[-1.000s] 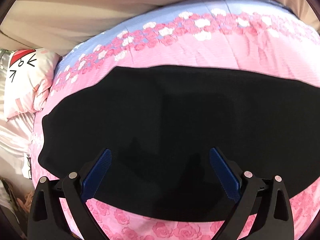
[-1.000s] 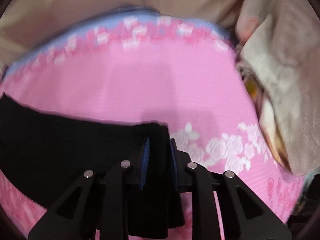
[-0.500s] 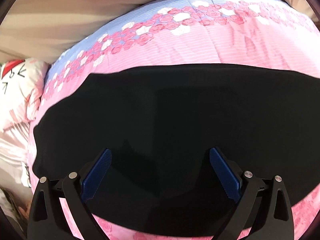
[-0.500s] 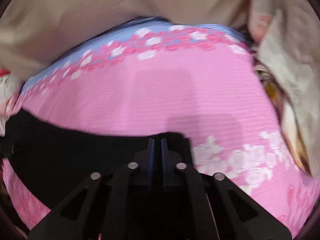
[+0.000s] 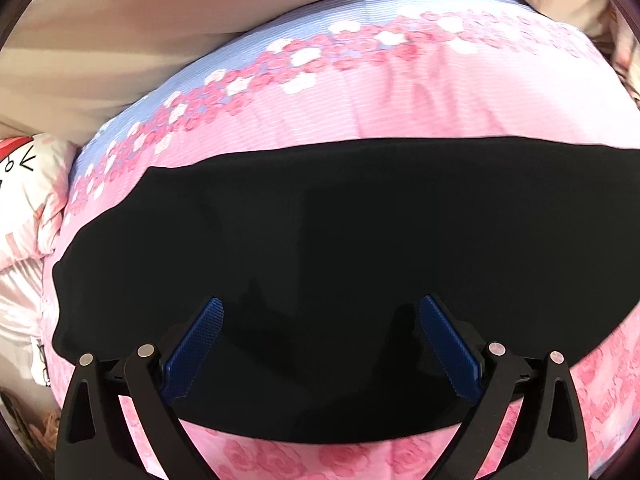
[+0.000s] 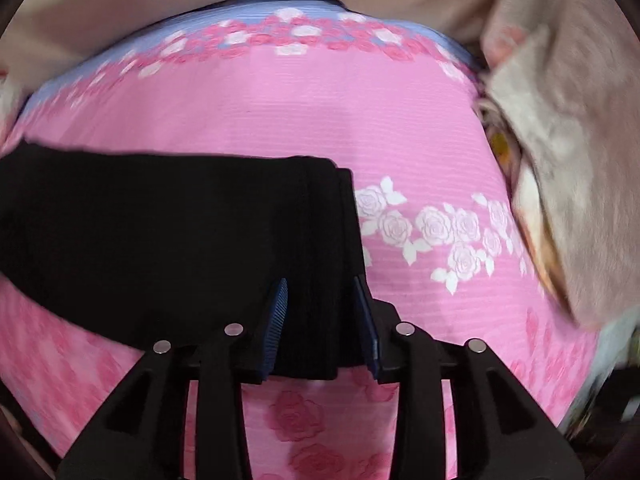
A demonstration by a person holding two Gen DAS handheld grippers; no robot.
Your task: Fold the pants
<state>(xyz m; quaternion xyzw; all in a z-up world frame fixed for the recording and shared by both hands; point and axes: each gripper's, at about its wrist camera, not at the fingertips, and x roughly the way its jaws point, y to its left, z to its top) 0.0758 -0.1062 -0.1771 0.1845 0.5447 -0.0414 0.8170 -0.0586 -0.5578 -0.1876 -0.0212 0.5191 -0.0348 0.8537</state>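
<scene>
Black pants (image 5: 340,248) lie flat in a long band across a pink floral bed cover (image 5: 400,100). My left gripper (image 5: 320,312) is open wide and empty, hovering over the near middle of the pants. In the right wrist view the pants (image 6: 160,232) end at a ribbed band on the right. My right gripper (image 6: 320,288) straddles that ribbed end with its jaws partly open, the fabric between the blue pads (image 6: 278,312) without being pinched.
A white cartoon pillow (image 5: 24,184) lies at the bed's left. A beige blanket pile (image 6: 568,140) sits at the bed's right edge. A beige wall or headboard (image 5: 200,12) runs behind the bed. Pink cover (image 6: 440,240) shows right of the pants.
My right gripper was shut on the ribbed end half a second ago and has now opened part way, and the pants end lies flat. The left gripper stayed open, shifting slightly over the pants.
</scene>
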